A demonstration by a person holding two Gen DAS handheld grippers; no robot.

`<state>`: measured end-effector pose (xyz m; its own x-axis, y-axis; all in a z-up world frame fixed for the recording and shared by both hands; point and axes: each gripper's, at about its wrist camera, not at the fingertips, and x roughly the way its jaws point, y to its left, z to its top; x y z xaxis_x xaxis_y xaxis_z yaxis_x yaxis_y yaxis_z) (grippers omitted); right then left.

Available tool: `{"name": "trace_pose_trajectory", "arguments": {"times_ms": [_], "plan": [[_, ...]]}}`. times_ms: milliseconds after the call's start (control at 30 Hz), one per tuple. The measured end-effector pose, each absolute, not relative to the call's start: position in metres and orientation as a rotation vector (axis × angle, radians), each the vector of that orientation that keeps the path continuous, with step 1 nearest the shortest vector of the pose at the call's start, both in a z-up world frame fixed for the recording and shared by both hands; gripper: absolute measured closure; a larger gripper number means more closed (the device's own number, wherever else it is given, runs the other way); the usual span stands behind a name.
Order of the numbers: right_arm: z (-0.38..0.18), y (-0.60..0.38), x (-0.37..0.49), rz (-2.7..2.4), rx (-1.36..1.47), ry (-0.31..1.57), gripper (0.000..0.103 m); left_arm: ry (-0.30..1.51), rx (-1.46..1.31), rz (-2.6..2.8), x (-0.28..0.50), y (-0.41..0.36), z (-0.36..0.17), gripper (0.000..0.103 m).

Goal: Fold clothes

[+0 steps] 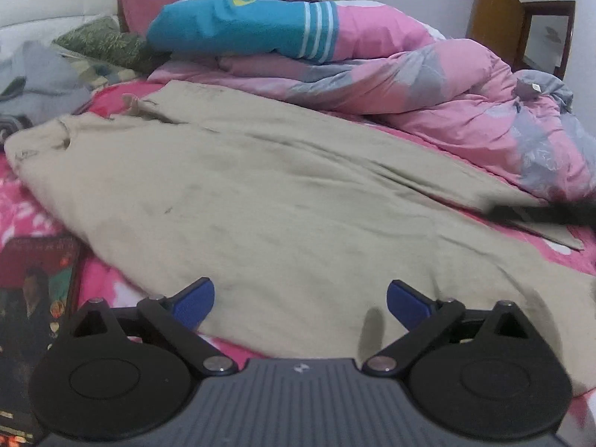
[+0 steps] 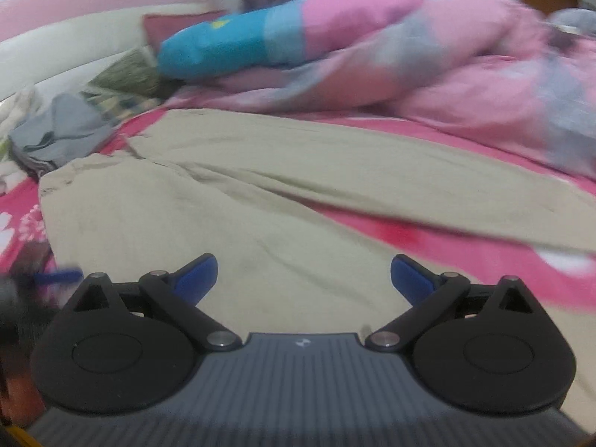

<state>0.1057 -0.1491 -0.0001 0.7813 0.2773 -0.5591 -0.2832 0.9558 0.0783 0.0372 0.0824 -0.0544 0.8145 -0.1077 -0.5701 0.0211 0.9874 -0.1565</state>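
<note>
Beige trousers (image 1: 260, 193) spread flat on bed's pink sheet (image 1: 22, 201), just in front of pink duvet (image 1: 465, 111). Left hand-held gripper (image 1: 300, 303) over trousers' near edge, jaws wide, empty. Right hand-held gripper (image 2: 303, 279) over trousers, wide apart, holding nothing.

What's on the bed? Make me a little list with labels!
clothes: beige trousers spread flat on the bed
bed sheet: bright pink sheet under them
behind: pink and grey quilt, bunched up, with a blue pillow on it
left tool: left tool open, holding nothing
right tool: right tool open, holding nothing
folding: not started
</note>
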Motion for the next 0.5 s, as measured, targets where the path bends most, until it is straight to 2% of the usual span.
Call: {"name": "trace_pose_trajectory", "arguments": {"times_ms": [167, 233, 300, 500], "plan": [[-0.018, -0.090, 0.195, 0.420, -0.024, 0.677, 0.026, 0.577, -0.060, -0.062, 0.030, 0.074, -0.061, 0.003], [-0.035, -0.079, 0.204, 0.422, -0.049, 0.737, 0.041, 0.570, -0.075, -0.068, 0.029, 0.076, -0.060, 0.003], [-0.046, -0.080, 0.189, 0.424, -0.073, 0.740, 0.041, 0.558, -0.112, -0.085, 0.028, 0.082, -0.060, 0.003], [-0.044, -0.125, 0.065, 0.440, -0.101, 0.706, 0.040, 0.534, -0.174, -0.114, 0.024, 0.093, -0.060, 0.002]]}}
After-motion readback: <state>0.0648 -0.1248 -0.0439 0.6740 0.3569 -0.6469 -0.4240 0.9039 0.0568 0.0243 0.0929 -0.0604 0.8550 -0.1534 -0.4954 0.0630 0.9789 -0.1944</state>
